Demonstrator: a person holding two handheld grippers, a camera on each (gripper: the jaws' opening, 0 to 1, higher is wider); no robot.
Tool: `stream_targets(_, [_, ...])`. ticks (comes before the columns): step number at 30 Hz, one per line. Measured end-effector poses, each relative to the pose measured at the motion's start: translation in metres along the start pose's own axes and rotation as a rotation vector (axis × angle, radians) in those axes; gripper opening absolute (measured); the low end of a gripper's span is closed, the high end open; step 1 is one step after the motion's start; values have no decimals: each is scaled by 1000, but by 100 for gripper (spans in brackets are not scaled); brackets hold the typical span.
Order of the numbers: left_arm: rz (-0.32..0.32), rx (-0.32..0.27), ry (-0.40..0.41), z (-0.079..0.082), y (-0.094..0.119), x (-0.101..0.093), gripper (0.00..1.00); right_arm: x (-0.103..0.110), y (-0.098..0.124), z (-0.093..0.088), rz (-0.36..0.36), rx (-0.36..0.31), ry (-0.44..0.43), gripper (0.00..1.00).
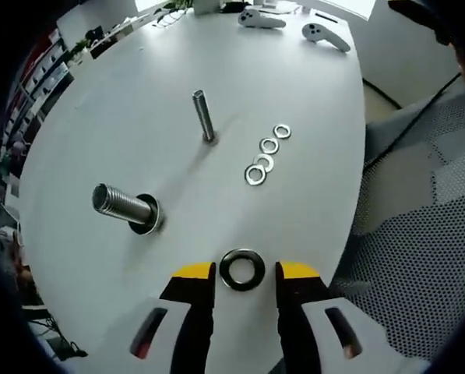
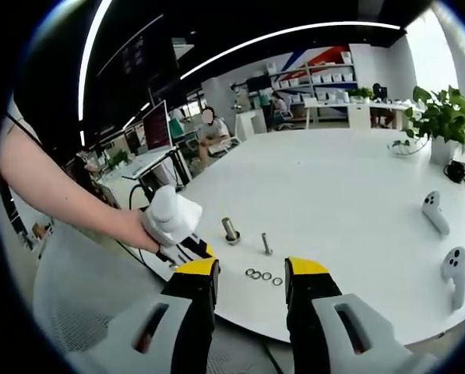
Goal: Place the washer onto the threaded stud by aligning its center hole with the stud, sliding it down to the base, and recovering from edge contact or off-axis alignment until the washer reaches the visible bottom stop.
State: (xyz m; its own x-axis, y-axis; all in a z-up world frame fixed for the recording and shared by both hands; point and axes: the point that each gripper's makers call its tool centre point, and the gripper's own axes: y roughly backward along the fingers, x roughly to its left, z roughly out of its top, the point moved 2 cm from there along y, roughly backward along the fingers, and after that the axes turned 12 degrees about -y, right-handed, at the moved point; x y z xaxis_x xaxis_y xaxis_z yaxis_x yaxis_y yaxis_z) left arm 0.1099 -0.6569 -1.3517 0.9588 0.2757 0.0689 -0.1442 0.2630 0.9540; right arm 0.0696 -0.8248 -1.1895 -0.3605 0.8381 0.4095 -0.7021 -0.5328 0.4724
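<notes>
Two hand-held grippers in play. Left hand-held gripper [image 1: 245,274] has its jaws spread fairly wide w/ a dark washer [image 1: 242,269] lying flat on the white worktop [image 1: 310,93] between the yellow tips; can't tell if either tip touches it. Washer's hole faces up, so its axis runs straight up off the worktop.

Ahead & left of that gripper stands the thick threaded stud [image 1: 125,206], seated in a dark base ring. Its long axis is upright from the worktop, though the fisheye makes it seem to lean left. Further ahead, approx. centre, is a thinner stud [image 1: 203,115], also upright. Right of it, four small bright washers [image 1: 267,153] lie flat in a diagonal row, the nearest two overlapping. Two white controllers [image 1: 294,26] sit at the far edge.

Right hand-held gripper [image 2: 250,274] is held off the worktop's near edge, jaws wide, nothing between them. Ahead of it & just left, a hand [image 2: 142,231] holds the left hand-held gripper at the worktop edge. Both studs and the washer row lie ahead, beyond its tips.
</notes>
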Motion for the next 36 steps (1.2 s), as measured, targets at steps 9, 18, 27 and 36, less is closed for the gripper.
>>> stream_targets(9, [1,0,3,-3,1,1,23,0,0,0,-2,1,0,36])
stream_targets(18, [-11,25,-6,-10,3,5,21,-1,0,0,-3,4,1,36])
stream_targets(27, [-16,67,35,-26,7,15,21,0,0,-1,-4,8,2,36])
stream_targets(36, [-38,91,-13,-24,6,7,29,-1,-1,-1,-5,11,4,36])
